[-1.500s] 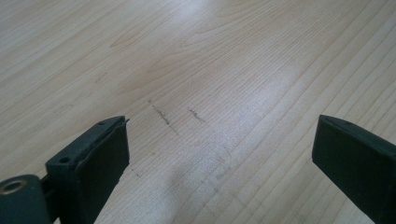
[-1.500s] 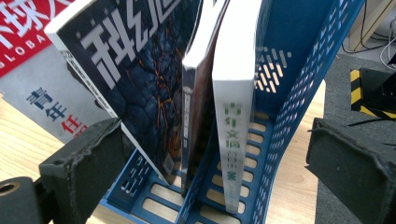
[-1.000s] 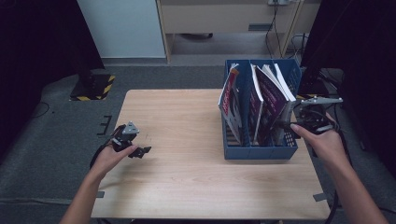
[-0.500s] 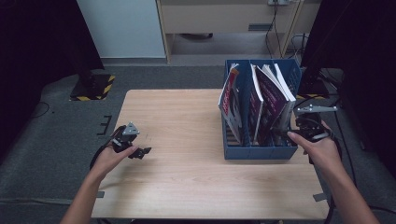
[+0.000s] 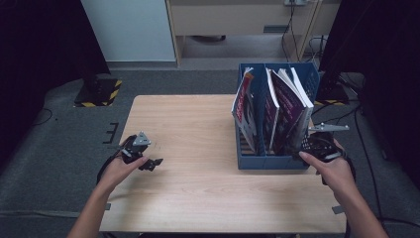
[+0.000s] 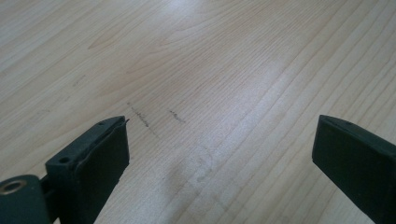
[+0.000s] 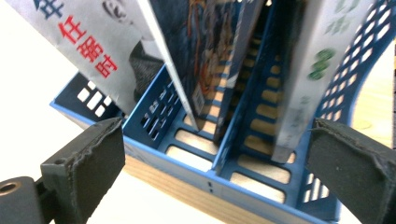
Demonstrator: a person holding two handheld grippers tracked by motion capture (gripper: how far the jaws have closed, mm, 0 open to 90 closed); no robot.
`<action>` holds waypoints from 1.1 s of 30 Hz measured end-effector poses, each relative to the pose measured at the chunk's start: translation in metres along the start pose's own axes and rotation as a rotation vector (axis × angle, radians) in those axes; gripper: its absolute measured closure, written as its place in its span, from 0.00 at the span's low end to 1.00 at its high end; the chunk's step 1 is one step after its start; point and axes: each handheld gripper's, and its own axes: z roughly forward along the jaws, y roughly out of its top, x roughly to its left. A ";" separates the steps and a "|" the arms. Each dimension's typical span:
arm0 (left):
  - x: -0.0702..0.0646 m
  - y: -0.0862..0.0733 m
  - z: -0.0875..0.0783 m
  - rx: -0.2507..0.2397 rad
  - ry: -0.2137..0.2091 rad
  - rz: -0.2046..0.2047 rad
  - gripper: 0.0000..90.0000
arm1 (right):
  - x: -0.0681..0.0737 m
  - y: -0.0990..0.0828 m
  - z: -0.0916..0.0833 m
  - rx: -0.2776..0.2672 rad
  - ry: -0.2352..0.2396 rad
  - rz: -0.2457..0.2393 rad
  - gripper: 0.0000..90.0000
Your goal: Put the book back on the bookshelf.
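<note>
Now ease your wide-open, empty right gripper (image 5: 309,148) squarely onto the rightmost book (image 7: 317,70) in the blue file rack (image 5: 270,162) at centre right of the frame, while your left gripper (image 5: 148,162), also spread and empty, rests lower left.

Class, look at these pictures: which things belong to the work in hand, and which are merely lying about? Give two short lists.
Part of the work:
- blue file rack
- magazines standing in it
- right gripper, open, at the rack's near right corner

Lying about:
- left gripper, open, idle over the bare table
- yellow-and-black striped base on the floor
- cables behind the table
</note>
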 end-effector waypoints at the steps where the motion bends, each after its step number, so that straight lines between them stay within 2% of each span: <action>1: -0.001 0.000 0.001 0.003 -0.001 0.001 0.04 | 0.001 -0.002 0.001 0.003 0.003 0.000 0.06; 12: -0.008 -0.005 0.004 0.009 0.000 0.011 0.04 | 0.020 -0.022 0.016 0.025 0.032 -0.024 0.06; 19: -0.010 -0.010 0.006 0.008 0.001 0.004 0.04 | 0.032 -0.032 0.026 0.036 0.052 -0.029 0.06; 24: -0.012 -0.011 0.008 0.013 0.002 0.011 0.04 | 0.040 -0.036 0.032 0.045 0.061 -0.039 0.06; 25: -0.012 -0.012 0.009 0.015 0.001 0.013 0.04 | 0.045 -0.038 0.035 0.047 0.071 -0.044 0.05; 30: -0.012 -0.011 0.006 -0.010 -0.009 -0.002 0.04 | 0.055 -0.042 0.040 0.045 0.093 -0.049 0.05; 33: -0.012 -0.011 0.006 -0.005 -0.005 -0.004 0.04 | 0.062 -0.044 0.042 0.050 0.099 -0.058 0.06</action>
